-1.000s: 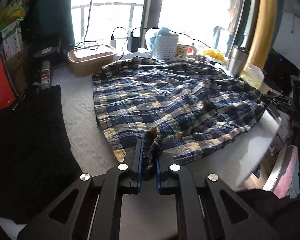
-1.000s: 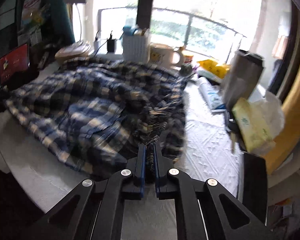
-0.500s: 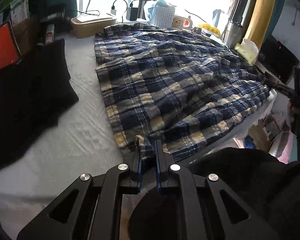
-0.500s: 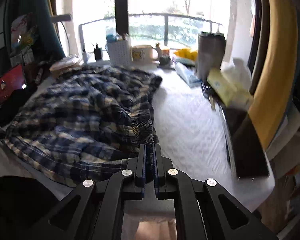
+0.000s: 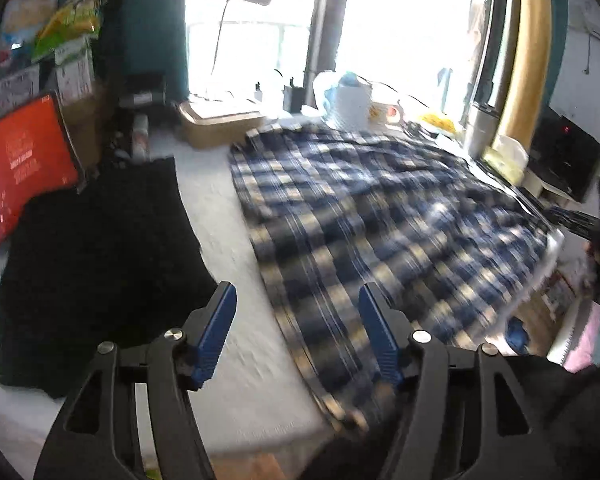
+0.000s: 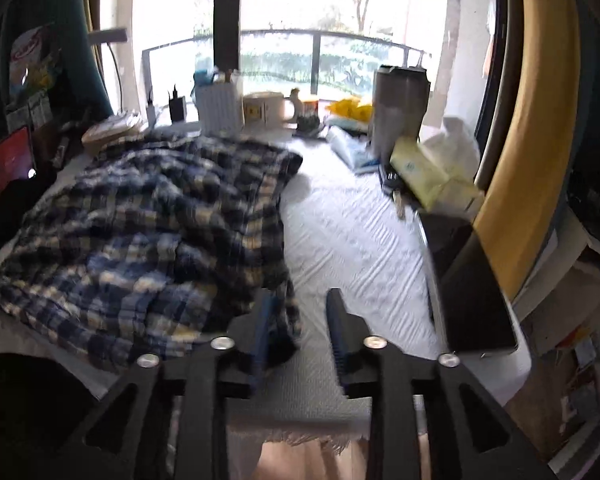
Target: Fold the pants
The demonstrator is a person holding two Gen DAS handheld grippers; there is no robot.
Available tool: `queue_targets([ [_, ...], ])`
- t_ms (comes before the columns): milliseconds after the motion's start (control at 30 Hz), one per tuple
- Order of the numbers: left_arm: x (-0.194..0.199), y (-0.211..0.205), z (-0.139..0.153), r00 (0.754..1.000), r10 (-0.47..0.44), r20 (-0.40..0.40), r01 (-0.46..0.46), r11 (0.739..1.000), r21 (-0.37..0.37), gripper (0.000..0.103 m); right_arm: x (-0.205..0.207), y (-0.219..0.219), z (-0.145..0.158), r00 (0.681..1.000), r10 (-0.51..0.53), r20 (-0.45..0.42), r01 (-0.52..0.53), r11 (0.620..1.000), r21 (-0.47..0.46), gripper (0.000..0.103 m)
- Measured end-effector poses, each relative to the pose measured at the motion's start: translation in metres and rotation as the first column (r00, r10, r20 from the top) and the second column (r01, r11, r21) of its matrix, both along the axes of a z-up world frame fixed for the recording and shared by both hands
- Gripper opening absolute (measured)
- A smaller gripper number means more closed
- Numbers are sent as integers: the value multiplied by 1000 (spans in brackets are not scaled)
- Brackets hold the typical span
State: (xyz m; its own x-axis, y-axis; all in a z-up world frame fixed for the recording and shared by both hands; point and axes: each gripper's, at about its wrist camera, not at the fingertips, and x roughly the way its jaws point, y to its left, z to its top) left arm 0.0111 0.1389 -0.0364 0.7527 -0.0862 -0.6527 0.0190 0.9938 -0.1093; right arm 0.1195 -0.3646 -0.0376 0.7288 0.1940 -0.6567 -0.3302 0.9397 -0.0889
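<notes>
Blue, white and yellow plaid pants (image 5: 380, 216) lie spread on the white table cover (image 5: 236, 344). My left gripper (image 5: 297, 296) hovers over their near left edge. Its jaws are opening wide, with only the hem and bare cover below the gap. In the right wrist view the pants (image 6: 152, 220) lie rumpled to the left. My right gripper (image 6: 300, 300) is at their near right corner. Its jaws are opening, and a fold of the plaid cloth rests against the left finger (image 6: 266, 312), loose and not pinched.
A black cloth (image 5: 100, 248) lies left of the pants, by a red screen (image 5: 24, 168). A cardboard box (image 5: 220, 124), white basket (image 6: 220, 108), mug (image 6: 266, 108) and steel tumbler (image 6: 400, 112) line the window. A tissue pack (image 6: 432, 176) and dark flat box (image 6: 472, 280) flank the right edge.
Both grippers have let go of the plaid cloth and spread their jaws. The pants have settled on the table. The left gripper has shifted sideways, its view now blurred.
</notes>
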Motion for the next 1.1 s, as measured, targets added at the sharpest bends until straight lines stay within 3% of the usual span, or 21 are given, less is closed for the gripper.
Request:
queue_targets([
  [200,50,7,1,1000,10,12,-9,1000,-6,64,6,7,5,1000,12,15,-12,1000,-12,35],
  [400,89,-4,0,999,-39,-1,39,998,42,64,19,17,4,999,36,20,-35,999,-41,35],
  [667,158,16,-45,988,-18,-153,23,999,28,64,95,49,20,993,113,24,-111,991,-76,35],
  [833,169,19,-62,981,-10,-193,16,999,30,62,141,63,16,991,134,-17,-135,988,-80,35],
  [900,168,12,-63,983,-16,-183,31,997,77,51,154,69,10,989,143,-44,-145,987,-64,35],
  [967,167,10,-62,983,-27,-179,45,994,96,28,161,76,5,985,161,-67,-166,984,-65,35],
  [1100,171,9,-61,982,-32,-186,57,990,131,16,185,94,-13,976,188,-110,-199,974,-108,35],
])
